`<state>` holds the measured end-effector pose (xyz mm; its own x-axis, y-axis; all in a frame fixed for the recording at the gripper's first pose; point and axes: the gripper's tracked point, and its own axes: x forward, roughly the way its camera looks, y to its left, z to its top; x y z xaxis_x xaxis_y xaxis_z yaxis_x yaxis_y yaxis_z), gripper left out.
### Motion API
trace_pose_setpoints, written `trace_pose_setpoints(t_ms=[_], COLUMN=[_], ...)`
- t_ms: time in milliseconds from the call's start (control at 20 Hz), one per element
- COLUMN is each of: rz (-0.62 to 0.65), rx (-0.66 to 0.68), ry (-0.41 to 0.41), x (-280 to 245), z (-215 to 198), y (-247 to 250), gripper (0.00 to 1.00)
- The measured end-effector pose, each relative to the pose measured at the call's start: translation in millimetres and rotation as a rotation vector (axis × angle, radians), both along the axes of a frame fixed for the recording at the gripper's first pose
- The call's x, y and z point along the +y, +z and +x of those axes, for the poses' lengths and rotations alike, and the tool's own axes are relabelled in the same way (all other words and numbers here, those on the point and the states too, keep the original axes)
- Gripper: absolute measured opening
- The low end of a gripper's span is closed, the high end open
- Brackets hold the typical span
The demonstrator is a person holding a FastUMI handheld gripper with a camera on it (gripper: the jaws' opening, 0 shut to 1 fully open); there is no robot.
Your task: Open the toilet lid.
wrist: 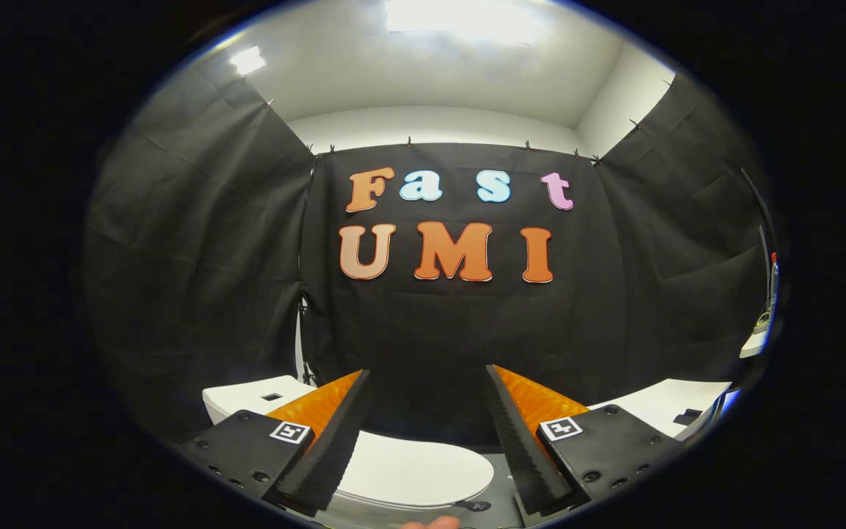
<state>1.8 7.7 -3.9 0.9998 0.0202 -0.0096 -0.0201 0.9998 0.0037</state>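
Our gripper (429, 426) hangs wide, holding nothing, above the lid (412, 470), which looks down; nothing's lifted yet.

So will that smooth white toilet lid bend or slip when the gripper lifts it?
The smooth white toilet lid, lying shut below the open gripper, looks like hard plastic, so it probably stays stiff. Its glossy surface may be slippery. It likely swings up at the back rather than lifting free.
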Motion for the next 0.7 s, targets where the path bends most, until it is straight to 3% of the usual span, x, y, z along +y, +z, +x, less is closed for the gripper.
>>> trace_pose_setpoints(t_ms=[700], rz=[-0.022], rx=[0.004], ry=[0.008], x=[11.5], z=[4.2], y=[-8.2], gripper=[0.98])
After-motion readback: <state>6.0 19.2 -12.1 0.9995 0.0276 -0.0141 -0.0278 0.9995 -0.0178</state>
